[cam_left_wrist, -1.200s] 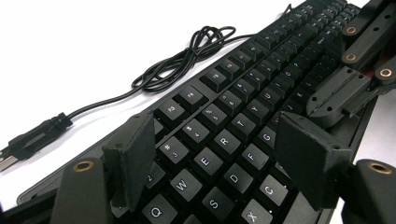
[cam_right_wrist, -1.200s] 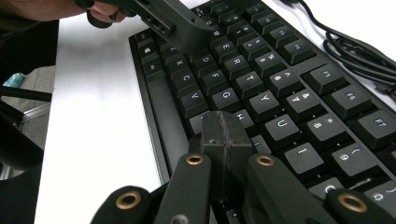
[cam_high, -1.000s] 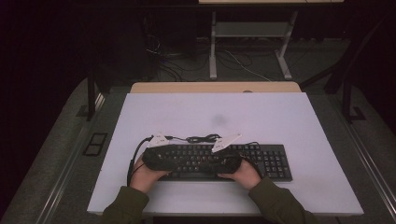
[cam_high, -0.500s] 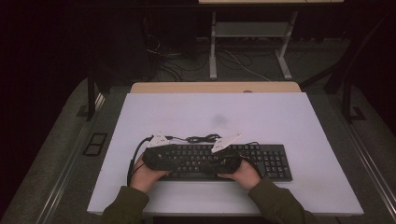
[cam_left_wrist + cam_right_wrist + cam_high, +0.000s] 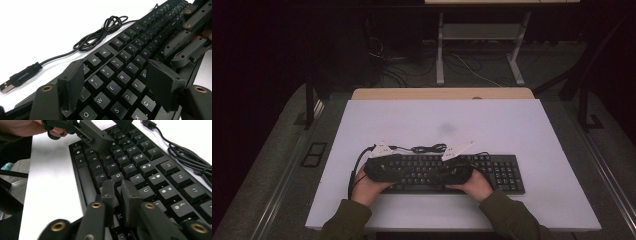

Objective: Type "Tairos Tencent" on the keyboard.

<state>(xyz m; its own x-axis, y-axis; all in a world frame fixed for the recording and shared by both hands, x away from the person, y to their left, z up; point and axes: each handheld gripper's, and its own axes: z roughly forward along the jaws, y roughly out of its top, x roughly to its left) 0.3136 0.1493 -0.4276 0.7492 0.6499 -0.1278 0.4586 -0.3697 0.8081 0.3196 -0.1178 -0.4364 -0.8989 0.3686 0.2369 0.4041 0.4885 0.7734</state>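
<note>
Left hand (image 5: 368, 186): seen at the near edge of the table (image 5: 532, 125) in the high view, sleeve coming in from below, wrapped round the left gripper (image 5: 115, 85), which is laid low and pointed across the keys.
Left gripper jaws: held well apart, nothing clamped; keys Q to G are seen between them, and the jaws have just been closing a little.
Right hand (image 5: 476, 184): placed beside the left one, the right gripper (image 5: 117, 195) aimed back towards the left one.
Right gripper jaws: a narrow gap only, nothing pinched; they have just been opening slightly, tips set just over the keys near H and N; contact cannot be told.
Keyboard (image 5: 499, 172): black, full size with number pad, white legends, laid flat near the front edge of the table, under both grippers.
Cable (image 5: 100, 35): black, loosely coiled on the table just behind the keyboard, ended in a USB plug (image 5: 17, 80) lying free.
Table: white top, wooden strip along the far edge.
</note>
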